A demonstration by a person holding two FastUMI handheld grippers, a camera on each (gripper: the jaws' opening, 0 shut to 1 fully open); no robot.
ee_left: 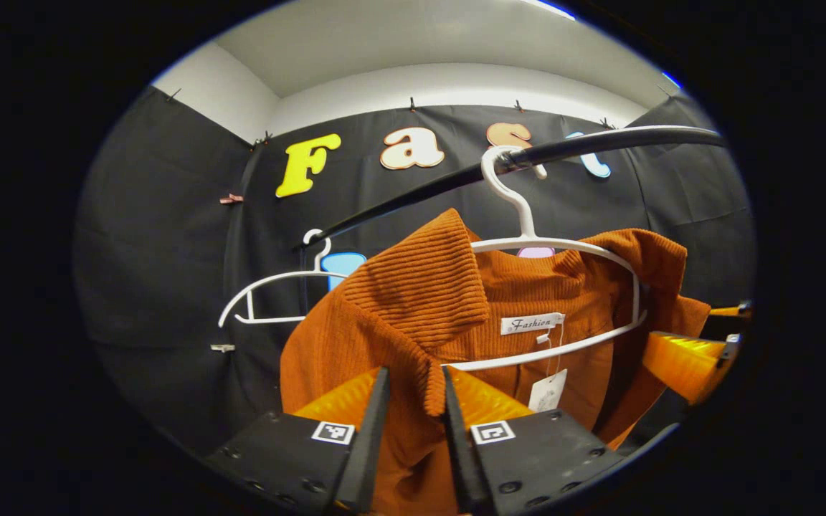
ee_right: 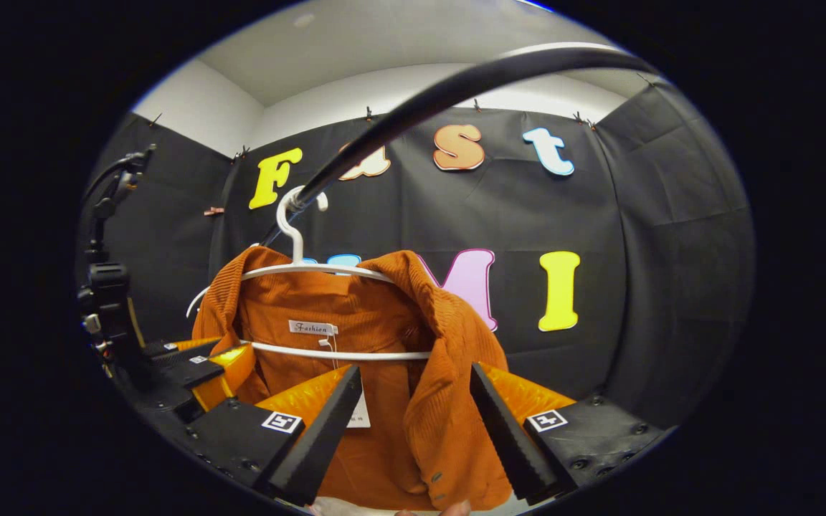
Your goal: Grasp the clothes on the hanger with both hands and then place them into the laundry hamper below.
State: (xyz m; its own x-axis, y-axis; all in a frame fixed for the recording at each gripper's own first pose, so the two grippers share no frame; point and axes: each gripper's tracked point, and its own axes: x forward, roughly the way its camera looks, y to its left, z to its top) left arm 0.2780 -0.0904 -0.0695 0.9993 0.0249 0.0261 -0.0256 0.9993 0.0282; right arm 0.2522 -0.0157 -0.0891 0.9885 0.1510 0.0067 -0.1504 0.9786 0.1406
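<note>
Left gripper view: black cloth walls (ee_left: 169, 236) under a white ceiling, a dark rail (ee_left: 599, 143) crossing overhead. Two white hangers hang from it: a bare hanger (ee_left: 269, 297) to the left, well apart from the walls, and a loaded hanger (ee_left: 563, 287) carrying one orange knit garment (ee_left: 413, 301). The left tongs (ee_left: 416, 387) are clenched on a fold of the garment's collar edge. The other tongs sit at the right edge.

Right gripper view: the same rail (ee_right: 456, 86) arcs overhead, open wall to the right. The garment (ee_right: 355, 322) hangs on its hanger (ee_right: 312, 269). The right tongs (ee_right: 416, 387) are spread, fingers either side of the front edge, not pressing it
</note>
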